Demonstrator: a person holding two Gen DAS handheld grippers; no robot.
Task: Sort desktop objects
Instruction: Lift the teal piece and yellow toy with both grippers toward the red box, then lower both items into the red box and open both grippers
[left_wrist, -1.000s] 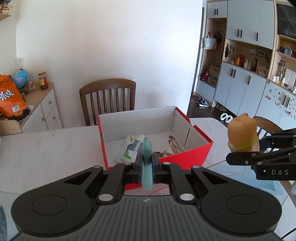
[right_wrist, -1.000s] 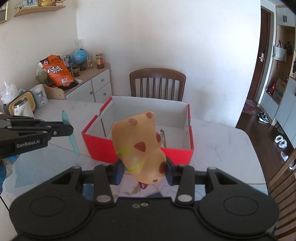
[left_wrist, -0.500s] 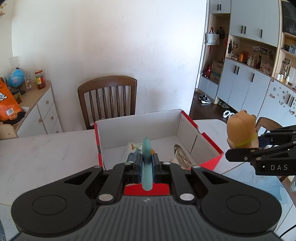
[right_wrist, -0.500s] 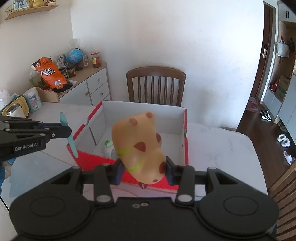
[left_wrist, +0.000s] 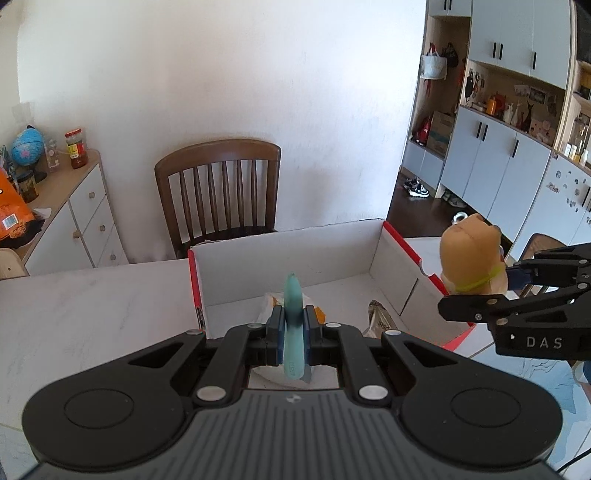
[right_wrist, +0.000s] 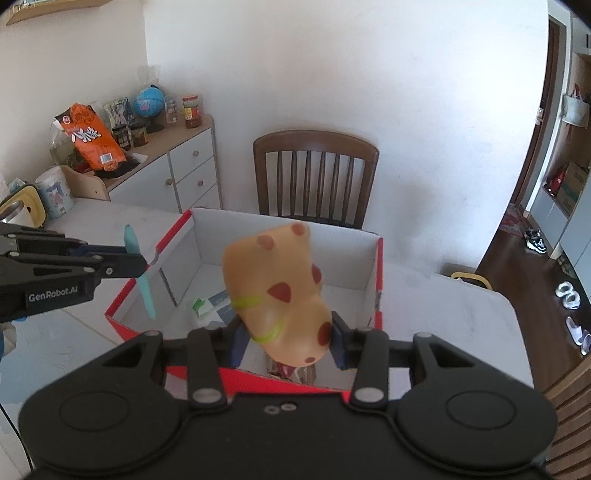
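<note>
My left gripper (left_wrist: 293, 328) covers the near wall of the box (left_wrist: 280, 254) and most of the packets (left_wrist: 271, 306) inside it; what they are, I cannot tell. The toy (right_wrist: 280, 291) in my right gripper (right_wrist: 286, 338) is blurred and hides the box floor behind it. The foil pouch (right_wrist: 291, 371) shows only a sliver. The orange bag (left_wrist: 11, 210) is cut off at the left edge.
</note>
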